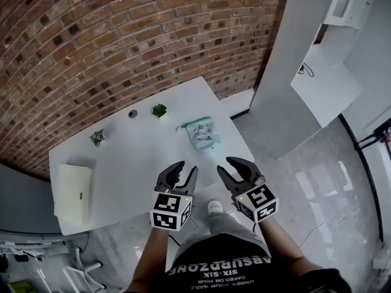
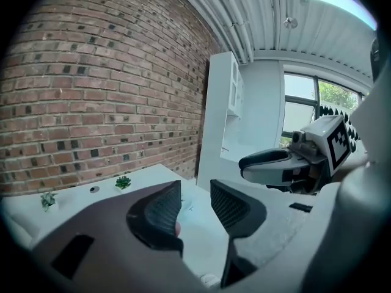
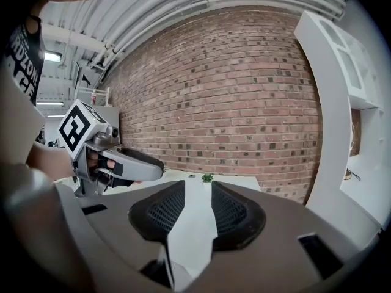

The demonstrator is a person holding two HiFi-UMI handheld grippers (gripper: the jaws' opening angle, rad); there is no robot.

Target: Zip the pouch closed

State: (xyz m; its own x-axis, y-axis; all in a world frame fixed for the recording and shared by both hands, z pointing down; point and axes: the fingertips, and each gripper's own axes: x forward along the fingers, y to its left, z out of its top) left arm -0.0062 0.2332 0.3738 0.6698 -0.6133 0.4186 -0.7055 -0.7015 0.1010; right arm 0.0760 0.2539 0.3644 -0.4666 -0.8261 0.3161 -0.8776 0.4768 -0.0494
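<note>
A mint-green pouch (image 1: 200,134) lies near the right edge of the white table (image 1: 134,157). Both grippers hover side by side above the table's front edge, short of the pouch. My left gripper (image 1: 185,171) stands open with nothing between its fingers; in the left gripper view its jaws (image 2: 195,206) stand apart over bare tabletop. My right gripper (image 1: 228,166) is open and empty too, and the right gripper view shows only the white table between its jaws (image 3: 198,209). Each gripper shows in the other's view, with the right gripper (image 2: 269,163) and the left gripper (image 3: 122,163) level with one another.
A flat white box (image 1: 74,193) lies at the table's left end. Two small potted plants (image 1: 159,110) (image 1: 98,138) and a small dark round thing (image 1: 132,113) sit along the back by the brick wall. A white cabinet (image 1: 324,54) stands to the right.
</note>
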